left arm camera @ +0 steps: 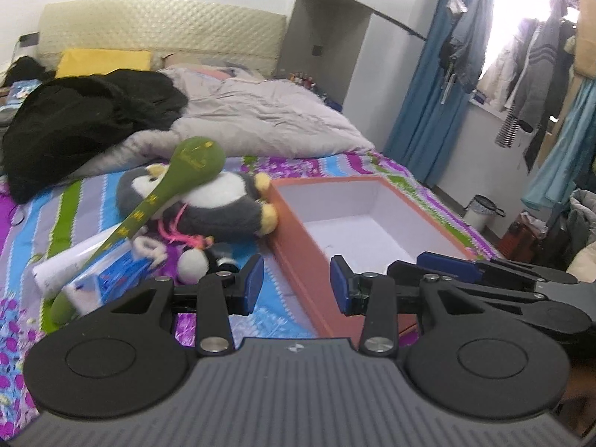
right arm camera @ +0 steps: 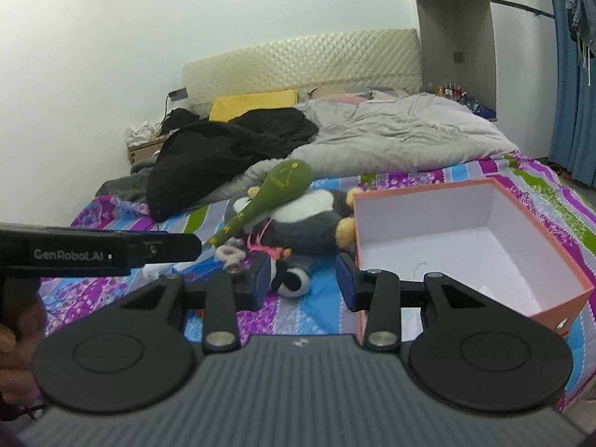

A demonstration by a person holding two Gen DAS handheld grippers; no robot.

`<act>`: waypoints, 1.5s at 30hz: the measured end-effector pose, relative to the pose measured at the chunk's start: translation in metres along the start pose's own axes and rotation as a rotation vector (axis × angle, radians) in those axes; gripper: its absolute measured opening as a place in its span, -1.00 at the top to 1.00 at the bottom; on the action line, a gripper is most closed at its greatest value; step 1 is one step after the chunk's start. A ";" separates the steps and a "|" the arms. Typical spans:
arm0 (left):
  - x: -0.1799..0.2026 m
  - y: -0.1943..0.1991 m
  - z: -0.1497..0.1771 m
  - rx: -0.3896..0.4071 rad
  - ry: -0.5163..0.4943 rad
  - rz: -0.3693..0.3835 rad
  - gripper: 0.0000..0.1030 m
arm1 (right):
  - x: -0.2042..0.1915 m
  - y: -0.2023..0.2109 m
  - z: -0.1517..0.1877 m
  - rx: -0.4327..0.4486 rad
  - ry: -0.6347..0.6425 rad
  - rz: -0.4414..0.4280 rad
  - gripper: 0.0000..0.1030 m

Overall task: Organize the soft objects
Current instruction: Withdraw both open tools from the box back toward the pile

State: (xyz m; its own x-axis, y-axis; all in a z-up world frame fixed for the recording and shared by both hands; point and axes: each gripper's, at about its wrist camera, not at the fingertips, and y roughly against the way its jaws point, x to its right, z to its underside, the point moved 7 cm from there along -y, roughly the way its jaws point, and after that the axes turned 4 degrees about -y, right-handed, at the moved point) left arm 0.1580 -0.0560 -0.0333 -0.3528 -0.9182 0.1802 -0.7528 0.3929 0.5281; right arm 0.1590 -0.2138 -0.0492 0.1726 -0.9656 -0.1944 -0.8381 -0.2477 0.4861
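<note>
Right, scanning the bed from left to right, nothing picked up yet.
Far left: a black garment (left arm camera: pixel 85 123) heaped on the bed, with a grey duvet (left arm camera: pixel 260 119) spread beside it.
Toy pile: a white roll (left arm camera: pixel 70 260) and a blue packet (left arm camera: pixel 108 275) lie low at the left; a green plush mallet (left arm camera: pixel 175 182) leans across a big grey-and-white penguin plush (left arm camera: pixel 208 201), which lies on its side with its yellow feet touching the box wall.
Small toy: a little black-and-white plush (right arm camera: pixel 290 277) sits on the striped bedsheet (left arm camera: pixel 37 223), just in front of the penguin.
Left gripper (left arm camera: pixel 297 285): jaws apart, nothing between them, hovering over the sheet beside the box's near wall.
Right gripper (right arm camera: pixel 303 281): also spread wide and empty, with the small plush sitting just beyond its left pad (right arm camera: pixel 264 272).
Box: the orange box (right arm camera: pixel 573 298) stands open to the right of the toys, white inside, and looks empty as far as I can see.
Step in hand: the approach, I'd say, lining up a first grab.
Next move: probably ease the right gripper forward around the small plush, close gently on its soft body, lift and carry it right over the box rim.
</note>
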 end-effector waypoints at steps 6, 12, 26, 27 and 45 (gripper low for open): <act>-0.012 0.006 0.026 -0.017 0.021 -0.036 0.13 | -0.014 -0.001 0.018 -0.024 0.014 -0.008 0.19; -0.023 0.007 0.050 -0.054 0.061 -0.051 0.13 | -0.021 0.001 0.039 -0.066 0.016 -0.015 0.19; -0.040 0.005 0.089 -0.101 0.137 -0.093 0.13 | -0.022 0.000 0.081 -0.154 0.018 0.011 0.19; -0.041 0.005 0.090 -0.102 0.141 -0.093 0.13 | -0.022 -0.001 0.084 -0.162 0.011 0.010 0.19; -0.100 -0.050 0.110 -0.152 0.175 -0.191 0.01 | -0.030 -0.080 0.105 -0.257 0.037 -0.008 0.19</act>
State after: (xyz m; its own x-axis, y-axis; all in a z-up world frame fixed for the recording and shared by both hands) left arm 0.1699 0.0218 -0.1694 -0.1017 -0.9747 0.1991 -0.6998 0.2123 0.6821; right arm 0.1665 -0.1564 -0.1715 0.2018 -0.9646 -0.1700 -0.6786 -0.2629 0.6859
